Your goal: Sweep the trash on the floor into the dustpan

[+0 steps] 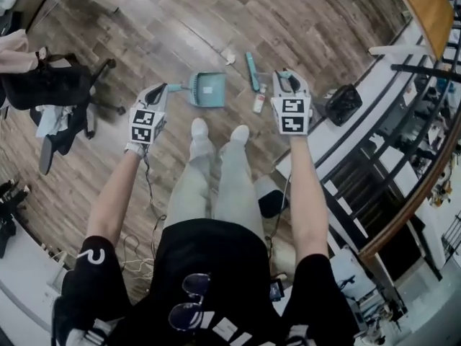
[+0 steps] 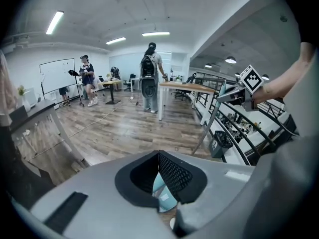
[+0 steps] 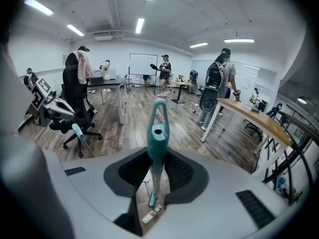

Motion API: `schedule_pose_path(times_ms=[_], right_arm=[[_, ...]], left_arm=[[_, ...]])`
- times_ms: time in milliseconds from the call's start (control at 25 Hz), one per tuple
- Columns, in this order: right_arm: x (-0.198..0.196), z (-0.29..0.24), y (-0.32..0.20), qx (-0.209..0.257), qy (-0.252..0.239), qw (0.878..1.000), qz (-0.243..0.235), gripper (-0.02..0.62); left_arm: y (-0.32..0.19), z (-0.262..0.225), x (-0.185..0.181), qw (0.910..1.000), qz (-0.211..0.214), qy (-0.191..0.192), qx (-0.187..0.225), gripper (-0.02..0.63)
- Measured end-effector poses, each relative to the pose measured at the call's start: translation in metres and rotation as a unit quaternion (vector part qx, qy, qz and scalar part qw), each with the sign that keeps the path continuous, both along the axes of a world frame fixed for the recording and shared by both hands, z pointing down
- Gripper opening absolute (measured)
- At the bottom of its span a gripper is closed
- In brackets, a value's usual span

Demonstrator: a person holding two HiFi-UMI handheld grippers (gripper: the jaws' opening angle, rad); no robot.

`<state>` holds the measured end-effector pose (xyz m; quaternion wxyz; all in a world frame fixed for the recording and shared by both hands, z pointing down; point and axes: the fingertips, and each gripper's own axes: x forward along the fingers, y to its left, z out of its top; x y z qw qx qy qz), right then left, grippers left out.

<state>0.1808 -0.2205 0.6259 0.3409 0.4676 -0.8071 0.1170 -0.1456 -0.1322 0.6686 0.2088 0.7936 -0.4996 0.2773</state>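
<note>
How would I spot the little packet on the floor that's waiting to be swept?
Start at the teal dustpan on the wooden floor, just ahead of the person's shoes. Right of it lies the teal broom head, and the packet sits at its near end. It is small, oblong and white with some red, unlike the crumpled paper scrap farther out.

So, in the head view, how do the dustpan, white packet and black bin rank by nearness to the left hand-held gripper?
1. Dustpan, held by the left hand-held gripper.
2. Packet, on the floor, to the dustpan's right.
3. Bin, far right.
</note>
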Motion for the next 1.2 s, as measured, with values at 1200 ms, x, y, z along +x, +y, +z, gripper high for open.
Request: schedule_pose_path(times_ms=[1200], right_arm=[[-0.076, 0.050, -0.053, 0.047, 0.025, 0.990, -0.129, 0.084]], left_arm=[[0.009, 0.058, -0.014, 0.9991, 0.036, -0.012, -0.021, 0.084]])
